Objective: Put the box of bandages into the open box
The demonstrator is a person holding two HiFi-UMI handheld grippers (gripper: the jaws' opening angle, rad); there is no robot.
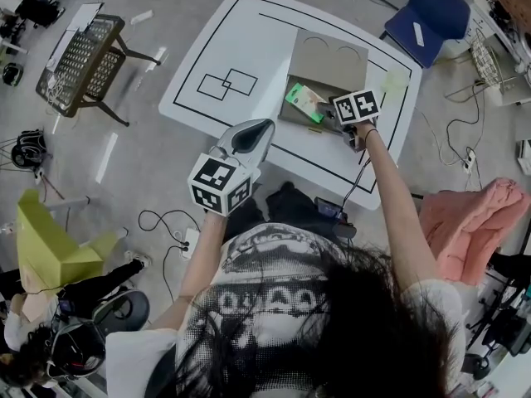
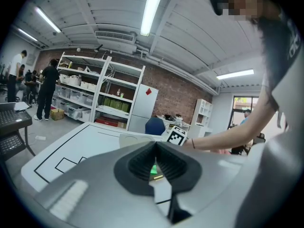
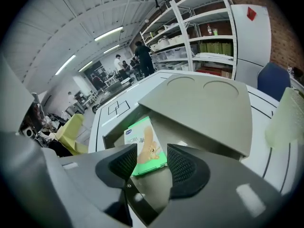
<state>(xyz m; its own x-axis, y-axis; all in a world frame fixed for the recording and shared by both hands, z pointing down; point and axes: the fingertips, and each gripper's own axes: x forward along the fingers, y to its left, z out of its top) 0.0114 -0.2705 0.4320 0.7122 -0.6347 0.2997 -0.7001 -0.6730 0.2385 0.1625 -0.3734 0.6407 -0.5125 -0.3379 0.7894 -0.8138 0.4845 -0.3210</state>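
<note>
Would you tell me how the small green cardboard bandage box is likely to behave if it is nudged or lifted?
The small green cardboard bandage box looks thin and flat, so it is probably light and easily crushed by a hard squeeze. Its flat faces suggest it would slide rather than roll.

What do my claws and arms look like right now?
The left claw and right claw are grey shells with black ribbed pads; each carries a white cube of black square markers. Short-sleeved black-and-white patterned shirt; thin dark band on right wrist.

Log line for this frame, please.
green rectangular bandage box: inside open grey cardboard box | right hand-held gripper: open, empty | left hand-held gripper: shut, empty
</note>
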